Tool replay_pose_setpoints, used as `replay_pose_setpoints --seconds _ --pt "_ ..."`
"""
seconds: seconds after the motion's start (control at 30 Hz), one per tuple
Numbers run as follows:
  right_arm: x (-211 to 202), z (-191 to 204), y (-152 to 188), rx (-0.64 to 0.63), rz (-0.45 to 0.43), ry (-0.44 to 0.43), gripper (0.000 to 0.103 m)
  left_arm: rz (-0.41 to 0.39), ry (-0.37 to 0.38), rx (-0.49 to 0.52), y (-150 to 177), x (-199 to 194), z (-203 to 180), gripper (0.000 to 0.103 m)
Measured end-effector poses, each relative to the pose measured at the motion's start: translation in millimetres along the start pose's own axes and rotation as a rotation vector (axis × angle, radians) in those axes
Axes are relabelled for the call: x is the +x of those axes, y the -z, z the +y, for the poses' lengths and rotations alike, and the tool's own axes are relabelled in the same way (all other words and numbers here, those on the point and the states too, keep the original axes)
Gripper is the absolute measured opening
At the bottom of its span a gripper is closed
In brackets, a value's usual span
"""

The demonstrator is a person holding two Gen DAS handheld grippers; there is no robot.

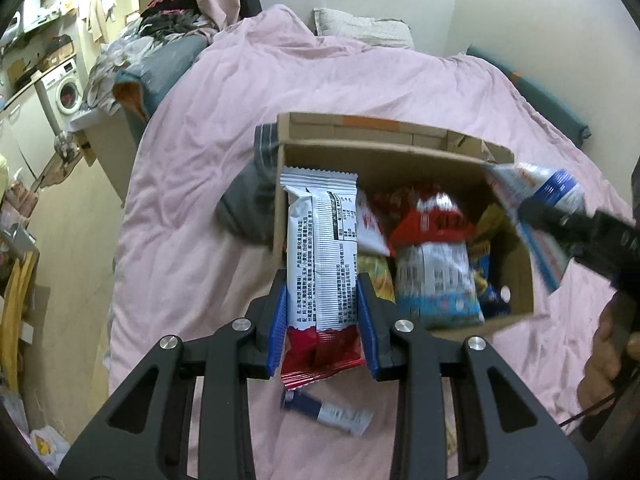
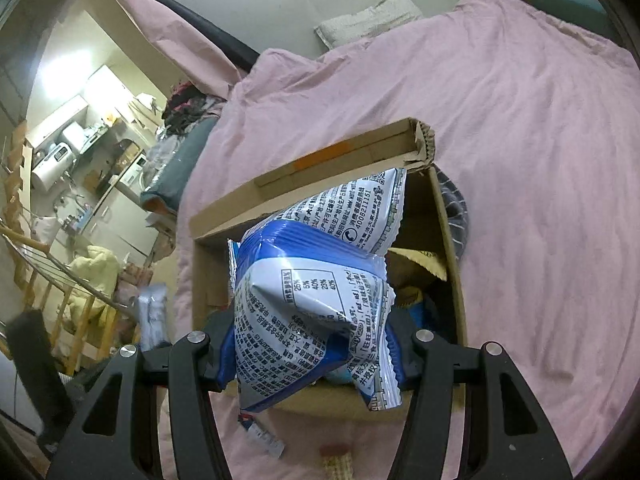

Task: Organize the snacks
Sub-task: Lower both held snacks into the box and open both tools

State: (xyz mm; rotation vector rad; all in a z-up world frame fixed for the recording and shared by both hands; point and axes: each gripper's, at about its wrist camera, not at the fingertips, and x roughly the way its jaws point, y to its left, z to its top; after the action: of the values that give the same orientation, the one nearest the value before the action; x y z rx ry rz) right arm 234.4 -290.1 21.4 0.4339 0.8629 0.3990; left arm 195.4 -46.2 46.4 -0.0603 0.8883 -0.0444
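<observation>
An open cardboard box [image 1: 400,160] [image 2: 452,240] sits on a pink bed cover and holds several snack packs. My left gripper [image 1: 323,312] is shut on a long white and red snack bar [image 1: 320,248], held upright above the box's near left corner. My right gripper [image 2: 312,352] is shut on a puffy blue and white snack bag [image 2: 316,280] above the box; in the left wrist view that bag [image 1: 536,200] hangs over the box's right wall. A small blue and white bar [image 1: 328,414] [image 2: 260,434] lies on the cover in front of the box.
The pink cover [image 1: 360,80] spreads around the box, with a grey garment [image 1: 252,200] against its left side and a pillow [image 1: 360,26] at the head. A pile of clothes [image 1: 160,40] and a washing machine [image 1: 64,88] stand to the left. A person's hand [image 1: 608,344] holds the right gripper.
</observation>
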Motion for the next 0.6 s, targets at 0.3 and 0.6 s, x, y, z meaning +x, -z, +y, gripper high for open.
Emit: replay_pose_setpoints --seconds 0.3,0.6 --pt "46.3 -6.6 -5.7 0.003 0.084 0.029 0.059 0.065 -0.019 0.022 -24.2 59.2 -17.6 0.028" --pt "99.8 -11.0 4.0 0.017 0.242 0.056 0.060 0.165 -0.037 0.071 -18.0 113.4 -32.6 0.028"
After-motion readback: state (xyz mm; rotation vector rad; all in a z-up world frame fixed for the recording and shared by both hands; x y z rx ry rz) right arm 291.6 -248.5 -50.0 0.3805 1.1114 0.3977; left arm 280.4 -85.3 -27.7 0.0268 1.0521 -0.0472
